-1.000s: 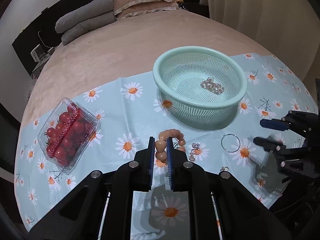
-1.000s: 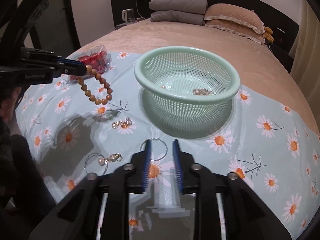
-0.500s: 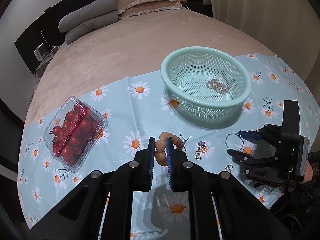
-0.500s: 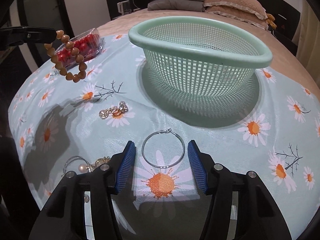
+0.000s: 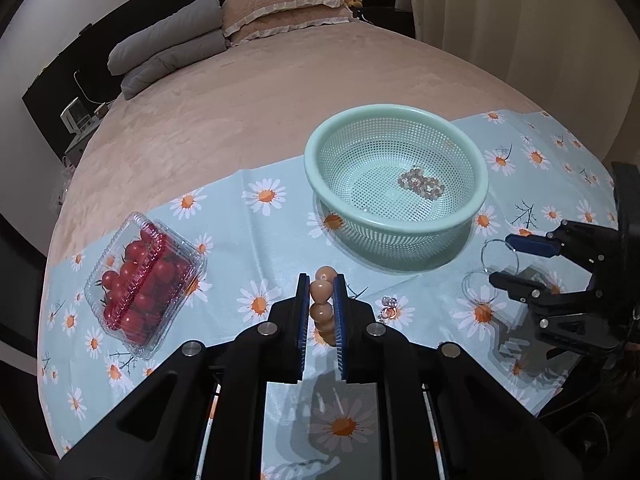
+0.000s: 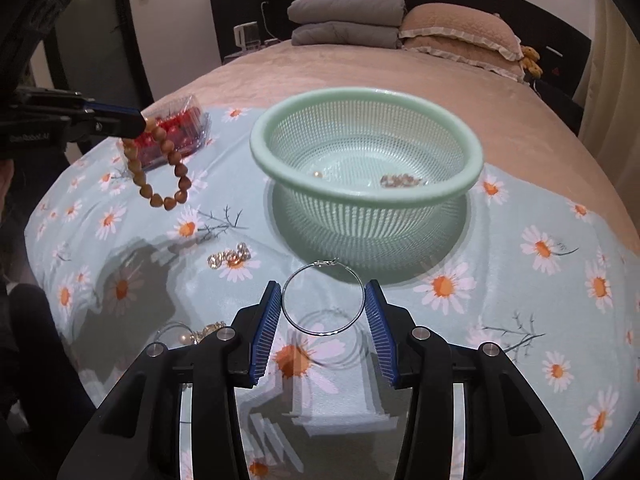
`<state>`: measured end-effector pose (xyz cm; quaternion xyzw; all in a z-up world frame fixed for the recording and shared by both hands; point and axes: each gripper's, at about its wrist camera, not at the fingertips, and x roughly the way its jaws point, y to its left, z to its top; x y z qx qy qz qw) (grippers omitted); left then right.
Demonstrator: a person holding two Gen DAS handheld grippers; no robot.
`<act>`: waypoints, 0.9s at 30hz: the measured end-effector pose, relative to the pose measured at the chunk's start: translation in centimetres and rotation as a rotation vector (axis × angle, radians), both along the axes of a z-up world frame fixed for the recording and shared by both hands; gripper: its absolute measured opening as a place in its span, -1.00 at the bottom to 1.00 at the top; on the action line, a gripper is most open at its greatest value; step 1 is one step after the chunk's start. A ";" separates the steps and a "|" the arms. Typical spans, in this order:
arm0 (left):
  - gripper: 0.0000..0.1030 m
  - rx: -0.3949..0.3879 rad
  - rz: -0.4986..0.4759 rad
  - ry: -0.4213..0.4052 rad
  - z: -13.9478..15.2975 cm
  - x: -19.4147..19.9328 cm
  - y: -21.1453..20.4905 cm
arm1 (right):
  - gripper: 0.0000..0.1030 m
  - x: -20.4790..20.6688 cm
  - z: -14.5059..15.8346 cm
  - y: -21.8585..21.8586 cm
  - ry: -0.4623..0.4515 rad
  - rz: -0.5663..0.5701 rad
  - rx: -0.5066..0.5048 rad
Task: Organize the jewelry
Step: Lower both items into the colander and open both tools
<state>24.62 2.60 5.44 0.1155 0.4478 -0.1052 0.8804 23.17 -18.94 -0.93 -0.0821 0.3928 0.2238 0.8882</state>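
Note:
My left gripper (image 5: 320,300) is shut on a brown bead bracelet (image 5: 321,292), which hangs in a loop (image 6: 160,172) above the daisy cloth. Beside the basket, my right gripper (image 6: 323,308) is shut on a thin silver hoop earring (image 6: 326,264); both pads touch the hoop, which is lifted off the cloth with its shadow below it. The mint green mesh basket (image 5: 396,224) stands just beyond both grippers, with a pale bead bracelet (image 5: 422,184) in it. Small sparkling pieces (image 6: 230,258) and a hoop with a pearl (image 6: 184,336) lie on the cloth.
A clear box of cherry tomatoes (image 5: 144,280) sits on the left of the daisy cloth (image 5: 256,240). The cloth covers the foot of a pink bed with pillows (image 5: 280,8) at the far end. Another silver hoop (image 5: 476,288) lies under my right gripper.
My right gripper dropped to the cloth, closed on the silver hoop and lifted it clear. The left gripper kept hold of the bead bracelet and hardly moved.

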 end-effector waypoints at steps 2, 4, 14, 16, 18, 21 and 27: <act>-0.76 0.003 -0.014 -0.004 0.4 0.4 -0.6 | -0.21 0.3 1.6 -0.3 -0.030 -0.003 -0.017; -0.76 0.015 -0.026 -0.008 0.8 0.9 -1.3 | -0.21 0.8 3.0 -0.6 -0.052 0.001 -0.030; -0.76 0.041 -0.091 -0.068 4.8 3.9 -4.6 | -0.21 3.8 5.6 -1.1 -0.083 0.006 -0.018; -0.76 0.043 -0.101 -0.075 5.2 4.7 -5.1 | -0.21 4.5 5.6 -0.9 -0.081 0.013 -0.010; -0.76 0.043 -0.108 -0.077 5.3 5.5 -5.7 | -0.21 5.3 5.4 -0.5 -0.075 0.014 -0.016; -0.76 0.035 -0.122 -0.064 4.8 6.6 -6.3 | -0.21 6.4 4.8 0.1 -0.061 0.025 -0.035; -0.76 0.037 -0.135 -0.009 2.0 8.9 -6.5 | -0.20 8.9 3.2 0.2 -0.031 0.018 -0.042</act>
